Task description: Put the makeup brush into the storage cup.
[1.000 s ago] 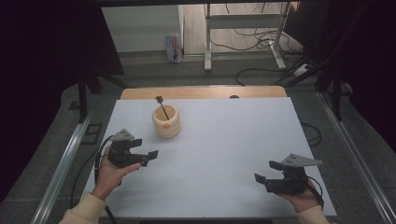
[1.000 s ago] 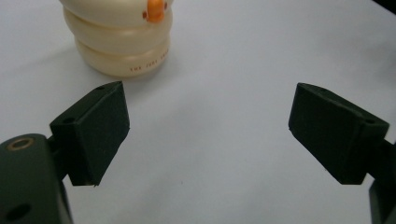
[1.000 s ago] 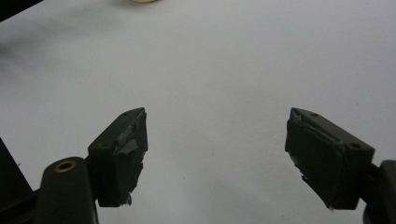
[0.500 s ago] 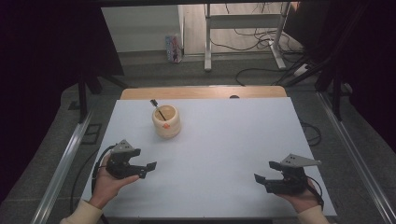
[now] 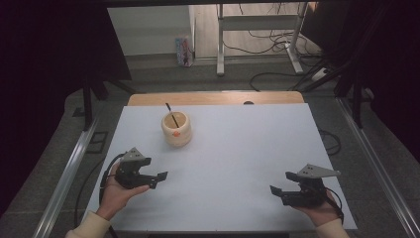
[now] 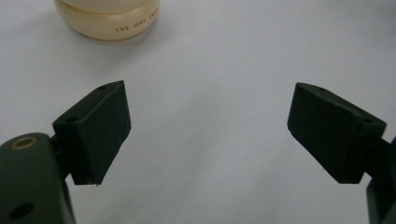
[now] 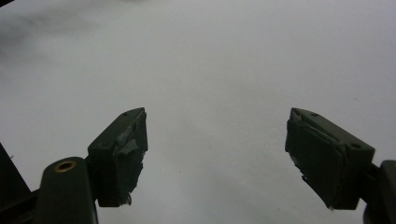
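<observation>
White table [image 5: 237, 148], one cup [image 5: 177, 130], two open grippers

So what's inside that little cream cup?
A thin dark stick stands in the cup, leaning back, its top poking over the rim. The inside looks brownish, and an orange spot sits at the front rim. The cup's wall hides the stick's lower end and the bottom.

The high view looks forward and down over the whole white bench [image 5: 237, 163] from the person's side. Each claw view sits close above that bench, looking along its own jaws. The left claw view and the high view share the cup [image 6: 108, 18].
</observation>
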`<state>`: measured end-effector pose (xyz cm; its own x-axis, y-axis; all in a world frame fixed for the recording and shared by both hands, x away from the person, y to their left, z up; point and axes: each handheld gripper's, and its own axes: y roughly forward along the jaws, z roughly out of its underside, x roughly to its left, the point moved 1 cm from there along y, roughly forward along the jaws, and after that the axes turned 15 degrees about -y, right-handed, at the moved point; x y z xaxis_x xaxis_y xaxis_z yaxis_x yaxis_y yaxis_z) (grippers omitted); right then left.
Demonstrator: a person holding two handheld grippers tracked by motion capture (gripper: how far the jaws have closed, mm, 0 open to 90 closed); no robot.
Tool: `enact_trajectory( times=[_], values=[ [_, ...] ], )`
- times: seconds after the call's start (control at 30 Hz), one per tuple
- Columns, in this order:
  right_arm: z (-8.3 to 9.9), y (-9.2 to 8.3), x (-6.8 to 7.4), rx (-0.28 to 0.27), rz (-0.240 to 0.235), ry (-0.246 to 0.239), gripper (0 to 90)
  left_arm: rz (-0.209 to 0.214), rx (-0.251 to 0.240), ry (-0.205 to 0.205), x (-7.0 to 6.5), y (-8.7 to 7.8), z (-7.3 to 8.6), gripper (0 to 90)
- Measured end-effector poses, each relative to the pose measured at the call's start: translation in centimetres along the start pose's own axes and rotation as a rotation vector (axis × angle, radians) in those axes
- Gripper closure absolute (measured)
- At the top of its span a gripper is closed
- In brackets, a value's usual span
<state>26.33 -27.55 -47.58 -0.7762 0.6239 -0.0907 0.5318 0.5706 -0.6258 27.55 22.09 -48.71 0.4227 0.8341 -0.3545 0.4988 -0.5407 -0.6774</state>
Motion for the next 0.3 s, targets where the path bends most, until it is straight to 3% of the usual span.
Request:
enact_trajectory(
  times=[0.3],
  values=[
    [0.05, -0.11, -0.03, -0.001, 0.006, 0.001, 21.2, 0.004, 0.000, 0.005, -0.22, -0.01, -0.01, 14.3]
  ],
)
